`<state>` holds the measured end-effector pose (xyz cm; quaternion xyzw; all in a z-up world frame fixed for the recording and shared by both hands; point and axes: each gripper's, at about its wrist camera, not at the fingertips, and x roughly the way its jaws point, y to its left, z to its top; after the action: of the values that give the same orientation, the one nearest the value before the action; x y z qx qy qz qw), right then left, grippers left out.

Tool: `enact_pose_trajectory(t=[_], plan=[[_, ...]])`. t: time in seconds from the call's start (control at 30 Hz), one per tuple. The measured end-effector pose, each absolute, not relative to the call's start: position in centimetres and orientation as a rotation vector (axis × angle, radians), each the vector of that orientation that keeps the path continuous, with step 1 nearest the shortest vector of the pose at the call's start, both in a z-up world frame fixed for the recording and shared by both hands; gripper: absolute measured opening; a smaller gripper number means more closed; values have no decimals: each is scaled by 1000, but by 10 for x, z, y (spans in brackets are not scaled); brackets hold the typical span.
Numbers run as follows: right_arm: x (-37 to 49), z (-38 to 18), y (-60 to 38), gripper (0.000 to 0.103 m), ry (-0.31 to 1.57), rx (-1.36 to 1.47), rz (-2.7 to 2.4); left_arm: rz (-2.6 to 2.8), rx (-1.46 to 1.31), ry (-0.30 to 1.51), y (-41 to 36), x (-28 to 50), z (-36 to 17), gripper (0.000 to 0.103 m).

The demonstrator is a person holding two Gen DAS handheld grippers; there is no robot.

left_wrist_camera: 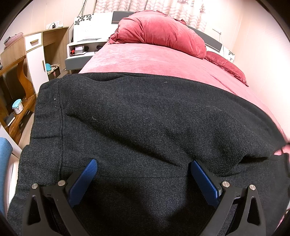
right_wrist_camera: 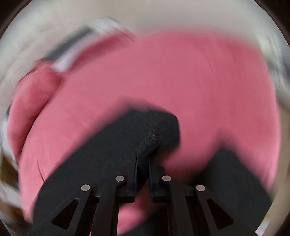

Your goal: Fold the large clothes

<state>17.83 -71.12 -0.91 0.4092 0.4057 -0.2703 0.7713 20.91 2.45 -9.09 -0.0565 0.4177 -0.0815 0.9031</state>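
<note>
Nearest in the left wrist view, the left gripper hangs over a large garment of dark charcoal, coarse-woven wool-like cloth. Its two blue ribbed fingers stand wide apart, with only flat cloth showing between them and nothing pinched.

The garment lies spread across the near end of a bed covered in a pink plush sheet. A stitched seam runs down its left side, and its left edge hangs off the side of the mattress.

In the right wrist view, which is heavily smeared by motion blur, the right gripper has its black fingers drawn narrow, and a bunched fold of the same dark cloth is pinched between them. That fold stands raised above the pink sheet.

Beyond the garment the sheet lies bare up to a heaped red velvet quilt at the head of the bed, with a red pillow to its right. Left of the bed stand a wooden shelf holding a small teal-lidded tin, a wood-and-white cabinet, and a white and grey bedside unit. A patterned curtain hangs on the far wall.
</note>
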Motion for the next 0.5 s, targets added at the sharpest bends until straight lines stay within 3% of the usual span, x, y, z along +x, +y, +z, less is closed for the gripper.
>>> enact_pose_trajectory(t=[0.07, 0.13, 0.23, 0.37, 0.5], plan=[[132, -61, -717, 9, 871, 1176, -584, -169, -117, 863, 25, 209, -91, 103], [105, -74, -718, 9, 760, 1326, -531, -169, -117, 863, 24, 209, -91, 103], [96, -44, -726, 29, 782, 1142, -665, -169, -118, 862, 25, 209, -91, 103], [143, 11, -746, 39, 694, 867, -691, -169, -117, 862, 25, 209, -91, 103], [234, 20, -757, 45, 821, 687, -574, -169, -117, 862, 25, 209, -91, 103]])
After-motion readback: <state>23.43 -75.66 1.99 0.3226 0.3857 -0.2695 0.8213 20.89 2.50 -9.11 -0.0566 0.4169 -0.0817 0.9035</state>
